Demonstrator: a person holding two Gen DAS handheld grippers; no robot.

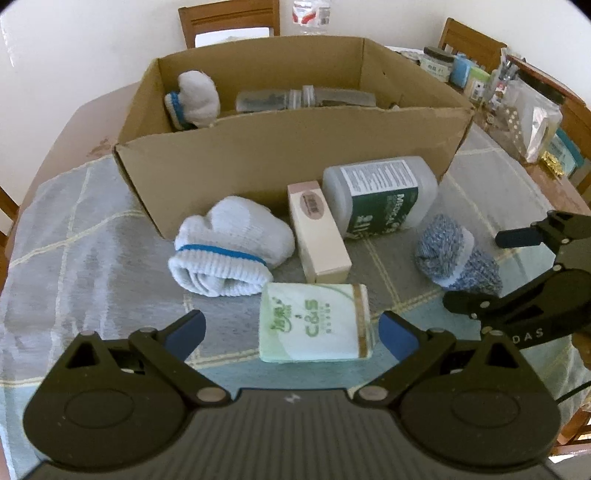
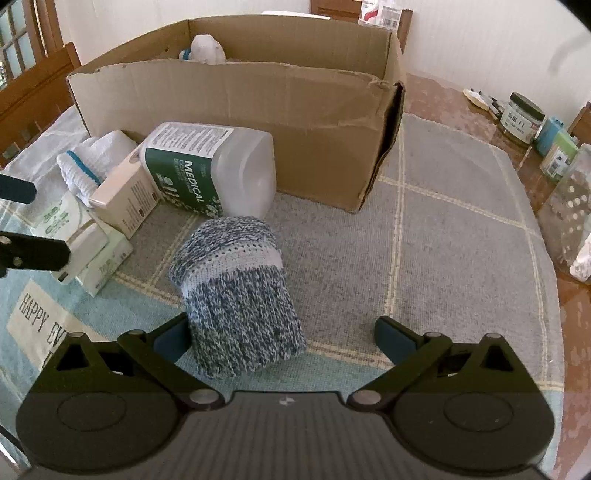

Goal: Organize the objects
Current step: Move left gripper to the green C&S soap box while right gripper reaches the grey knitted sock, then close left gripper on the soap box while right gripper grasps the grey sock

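A cardboard box (image 1: 280, 162) stands at the back of the table and holds a white sock roll (image 1: 195, 98) and a clear bottle (image 1: 295, 99). In front of it lie a white sock roll with a blue stripe (image 1: 229, 247), a cream carton (image 1: 317, 229), a medical bottle (image 1: 380, 195), a blue knit sock roll (image 1: 454, 251) and a green tissue pack (image 1: 314, 326). My left gripper (image 1: 291, 332) is open, its fingers either side of the tissue pack. My right gripper (image 2: 284, 336) is open around the near end of the blue knit sock roll (image 2: 236, 288).
A grey and teal checked cloth (image 2: 424, 229) covers the table. Jars, packets and bags (image 2: 524, 118) crowd the right edge of the table. Wooden chairs (image 1: 229, 22) stand behind the box. The right gripper shows at the right of the left wrist view.
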